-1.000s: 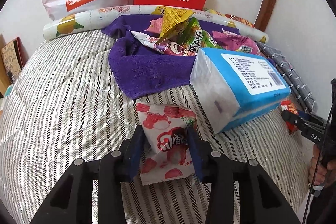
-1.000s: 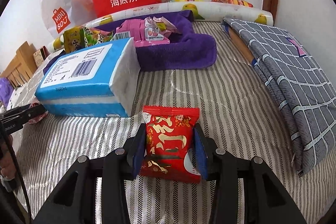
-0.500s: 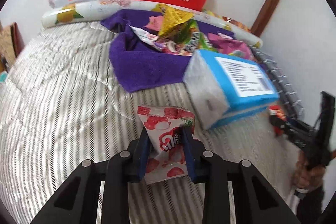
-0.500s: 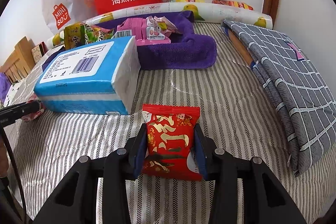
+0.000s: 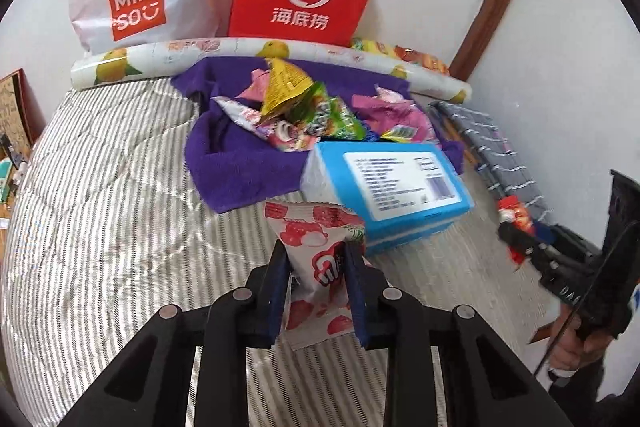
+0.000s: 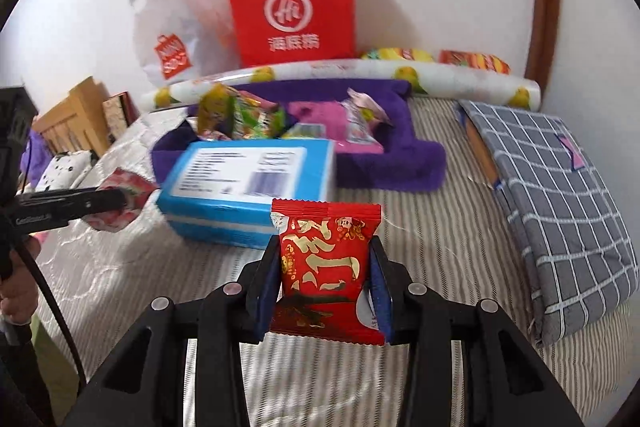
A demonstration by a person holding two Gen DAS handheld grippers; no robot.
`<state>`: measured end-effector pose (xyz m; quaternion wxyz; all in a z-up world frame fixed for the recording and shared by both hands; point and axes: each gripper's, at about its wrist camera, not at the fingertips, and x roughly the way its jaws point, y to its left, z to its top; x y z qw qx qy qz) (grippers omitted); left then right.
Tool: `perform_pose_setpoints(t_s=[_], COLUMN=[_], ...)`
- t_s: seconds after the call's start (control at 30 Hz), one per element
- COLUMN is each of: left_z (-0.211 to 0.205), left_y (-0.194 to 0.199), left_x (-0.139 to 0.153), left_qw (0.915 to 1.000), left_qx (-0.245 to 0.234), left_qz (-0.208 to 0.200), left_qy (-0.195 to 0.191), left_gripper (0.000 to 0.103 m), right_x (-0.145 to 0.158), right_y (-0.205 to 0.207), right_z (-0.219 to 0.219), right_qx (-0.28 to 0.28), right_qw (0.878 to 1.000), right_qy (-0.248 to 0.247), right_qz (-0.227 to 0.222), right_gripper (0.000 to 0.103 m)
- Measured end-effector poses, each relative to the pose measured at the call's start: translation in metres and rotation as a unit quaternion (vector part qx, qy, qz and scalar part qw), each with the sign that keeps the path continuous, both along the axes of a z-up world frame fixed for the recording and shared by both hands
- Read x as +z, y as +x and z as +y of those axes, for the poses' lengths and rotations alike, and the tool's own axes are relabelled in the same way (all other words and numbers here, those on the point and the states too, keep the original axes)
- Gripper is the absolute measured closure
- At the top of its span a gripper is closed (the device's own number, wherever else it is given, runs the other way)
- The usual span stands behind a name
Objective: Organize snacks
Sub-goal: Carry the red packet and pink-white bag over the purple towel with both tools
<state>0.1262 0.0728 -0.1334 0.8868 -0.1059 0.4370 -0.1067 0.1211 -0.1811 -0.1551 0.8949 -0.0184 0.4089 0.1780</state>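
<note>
Two grippers' fingers pinch a lychee packet [image 5: 316,247] and red packet [image 6: 326,267] beside the blue box [image 5: 396,187].

Small print on the blue tissue pack's [image 5: 394,183] label was blurred, unreadable in both views. The lychee packet's [image 5: 316,259] lower sides sat behind the left gripper's [image 5: 316,293] pads. The red packet's [image 6: 326,267] edges were covered by the right gripper's [image 6: 326,291] pads. Snacks on the purple towel [image 5: 240,163] overlapped in a heap, brands too small to tell. The Miniso bag [image 6: 172,39] was motion-blurred in the right wrist view. The person's hand [image 5: 576,347] was cut off at the frame edge.
</note>
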Motion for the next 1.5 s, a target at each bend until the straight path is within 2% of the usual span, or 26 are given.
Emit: perform_pose_setpoints(t_s=[0.13, 0.33, 0.77, 0.93, 1.13, 1.27, 1.37, 1.5], left_z=[-0.007, -0.022, -0.022, -0.018, -0.014, -0.011, -0.009, -0.004], left_y=[-0.001, 0.007, 0.081, 0.113, 0.150, 0.174, 0.186, 0.199], left_x=[0.012, 0.034, 0.091, 0.104, 0.108, 0.098, 0.087, 0.068], left_qw=[0.9999, 0.9996, 0.9984, 0.9977, 0.9976, 0.9978, 0.9981, 0.9988], left_qx=[-0.003, -0.020, 0.004, 0.020, 0.029, 0.037, 0.040, 0.037], left_qz=[-0.008, -0.020, -0.053, -0.063, -0.061, -0.054, -0.047, -0.032], left_qy=[0.005, -0.010, -0.020, -0.014, -0.014, -0.012, 0.000, -0.003], left_gripper=[0.078, 0.078, 0.078, 0.077, 0.077, 0.077, 0.077, 0.077], right_x=[0.006, 0.018, 0.072, 0.081, 0.091, 0.089, 0.079, 0.054], right_y=[-0.001, 0.014, 0.089, 0.123, 0.160, 0.178, 0.192, 0.210], right_z=[0.007, 0.010, 0.018, 0.018, 0.023, 0.028, 0.032, 0.038], right_qx=[0.010, 0.005, -0.027, -0.036, -0.039, -0.039, -0.038, -0.038], right_qw=[1.000, 0.998, 0.997, 0.997, 0.996, 0.996, 0.996, 0.995], right_qy=[0.016, 0.056, 0.055, 0.063, 0.069, 0.073, 0.081, 0.091], right_qz=[0.002, 0.010, -0.036, -0.037, -0.041, -0.040, -0.031, -0.012], right_gripper=[0.063, 0.063, 0.063, 0.063, 0.063, 0.063, 0.063, 0.063])
